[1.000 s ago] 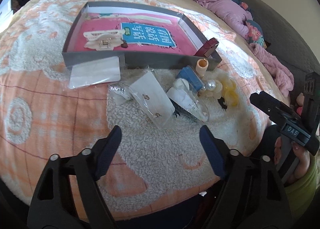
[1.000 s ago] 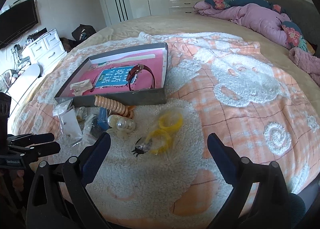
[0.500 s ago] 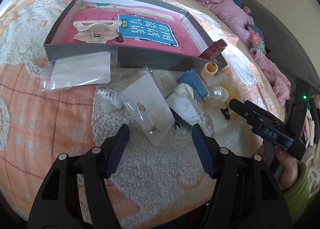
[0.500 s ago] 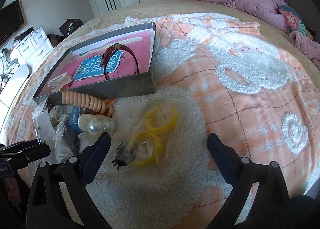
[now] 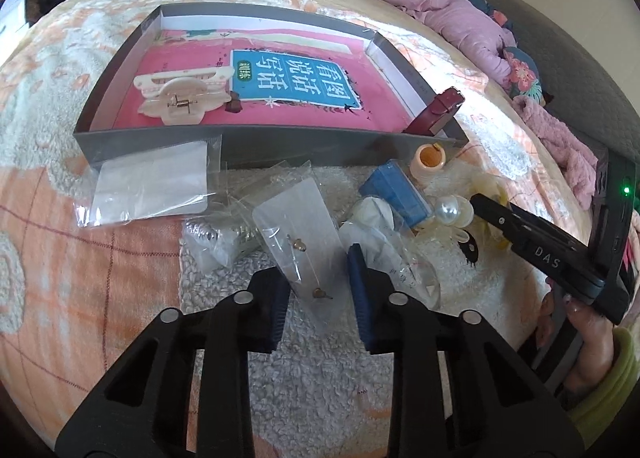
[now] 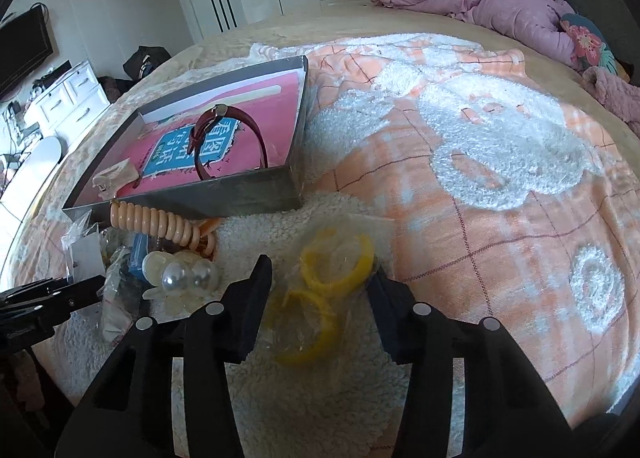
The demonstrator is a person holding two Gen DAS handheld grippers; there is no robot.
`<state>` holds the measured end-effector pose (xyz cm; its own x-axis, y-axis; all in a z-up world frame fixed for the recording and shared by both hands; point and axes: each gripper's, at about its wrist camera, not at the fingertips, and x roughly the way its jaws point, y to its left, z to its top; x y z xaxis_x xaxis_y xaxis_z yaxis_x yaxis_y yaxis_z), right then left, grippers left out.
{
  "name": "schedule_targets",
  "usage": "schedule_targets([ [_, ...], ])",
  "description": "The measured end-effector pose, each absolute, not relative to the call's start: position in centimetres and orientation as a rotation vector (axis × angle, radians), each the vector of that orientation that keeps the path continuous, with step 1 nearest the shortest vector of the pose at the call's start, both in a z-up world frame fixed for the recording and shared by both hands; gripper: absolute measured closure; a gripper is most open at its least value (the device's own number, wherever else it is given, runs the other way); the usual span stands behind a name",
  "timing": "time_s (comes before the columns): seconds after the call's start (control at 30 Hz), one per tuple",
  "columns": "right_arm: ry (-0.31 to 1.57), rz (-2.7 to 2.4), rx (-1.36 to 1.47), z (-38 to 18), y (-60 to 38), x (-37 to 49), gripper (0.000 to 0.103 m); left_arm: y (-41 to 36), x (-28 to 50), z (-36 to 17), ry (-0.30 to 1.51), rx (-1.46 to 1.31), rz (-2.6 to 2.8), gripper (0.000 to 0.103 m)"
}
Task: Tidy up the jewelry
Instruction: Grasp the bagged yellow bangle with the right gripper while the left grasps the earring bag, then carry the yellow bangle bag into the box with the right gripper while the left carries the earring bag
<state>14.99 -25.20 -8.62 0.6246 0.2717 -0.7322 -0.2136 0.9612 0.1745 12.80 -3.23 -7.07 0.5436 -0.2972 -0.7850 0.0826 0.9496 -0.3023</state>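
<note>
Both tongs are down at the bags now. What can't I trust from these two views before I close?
- Left wrist view: whether the left tongs touch the earring bag; clear plastic hides its edges.
- Right wrist view: the lower yellow bangle blurs inside its bag, between the right tongs.
- Left wrist view: the red strap is half hidden behind the grey tray wall.
- Both views: the heap around the pearl clip overlaps; pieces are indistinct.

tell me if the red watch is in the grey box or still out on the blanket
In the box. The red watch rests on the pink book inside the grey box, its strap arching up above the near wall, not out among the loose items on the blanket.
</note>
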Motion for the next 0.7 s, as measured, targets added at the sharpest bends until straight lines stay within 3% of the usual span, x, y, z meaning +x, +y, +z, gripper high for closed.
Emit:
schedule_targets([
  [0.17, 0.816, 0.315, 0.088, -7.7, -25.5, 14.0, 0.064, -2.7, 12.1, -6.3, 0.94, -0.244, -0.256, 0.094],
  [0.7, 0.664, 0.389, 0.075, -2.7, -24.9, 11.0, 0.064, 0.9, 9.2, -0.7, 0.776, -0.272, -0.228, 0.095],
])
